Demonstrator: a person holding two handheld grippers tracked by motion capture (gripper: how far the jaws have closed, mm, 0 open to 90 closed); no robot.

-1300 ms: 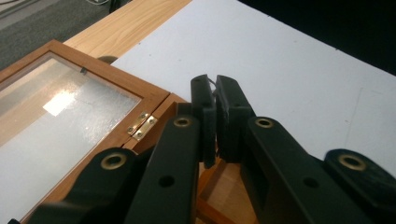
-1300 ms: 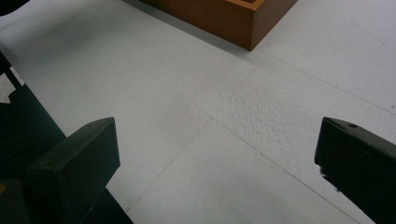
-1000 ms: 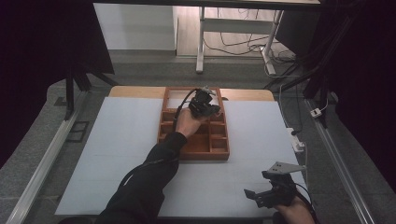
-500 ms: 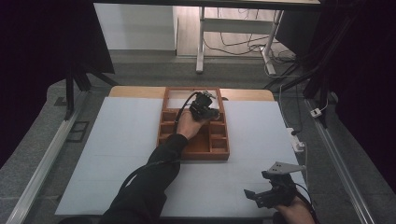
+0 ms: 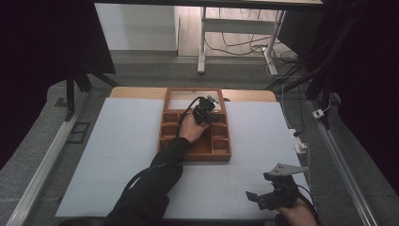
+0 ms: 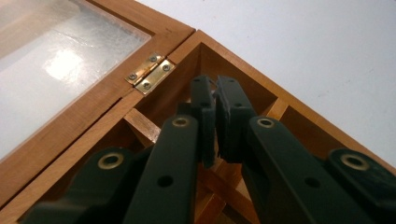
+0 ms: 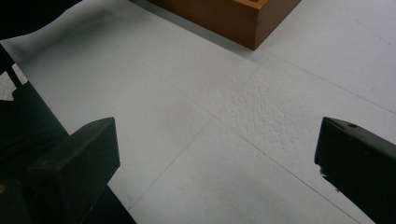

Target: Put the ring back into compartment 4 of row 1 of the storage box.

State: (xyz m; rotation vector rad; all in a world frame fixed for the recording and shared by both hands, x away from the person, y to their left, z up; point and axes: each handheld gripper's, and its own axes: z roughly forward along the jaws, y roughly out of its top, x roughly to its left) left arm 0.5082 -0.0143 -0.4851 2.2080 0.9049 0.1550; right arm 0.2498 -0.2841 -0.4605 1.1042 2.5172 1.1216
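A: Lower now than a second ago, left claw [image 5: 211, 107], down into the wooden box [image 5: 162, 141] at mid-desk. Right claw [image 5: 262, 189] parked as before at the near right edge.

B: Why that far corner?

A: Aims at the corner compartment [image 6: 243, 88] just beside the brass hinge [image 6: 150, 71]. Comes in steeply, probably to clear the dividers and reach the bottom.

B: Clenched or released?

A: Clenched, pads pressed together in the left claw view [image 6: 215, 88]. Cannot tell whether anything thin sits between them; looks like nothing.

B: And the lid?

A: Glass lid [image 5: 193, 94] swung fully back, lying flat on the desk [image 5: 117, 141] beyond the box. Keeps every compartment open from above and needs no second hand to hold it.

B: Hence the idle right?

A: Likely. Jaws wide apart over bare desk [image 7: 233, 116], grasping nothing, well apart from the box, out of the left arm's way. Seems held ready rather than working.
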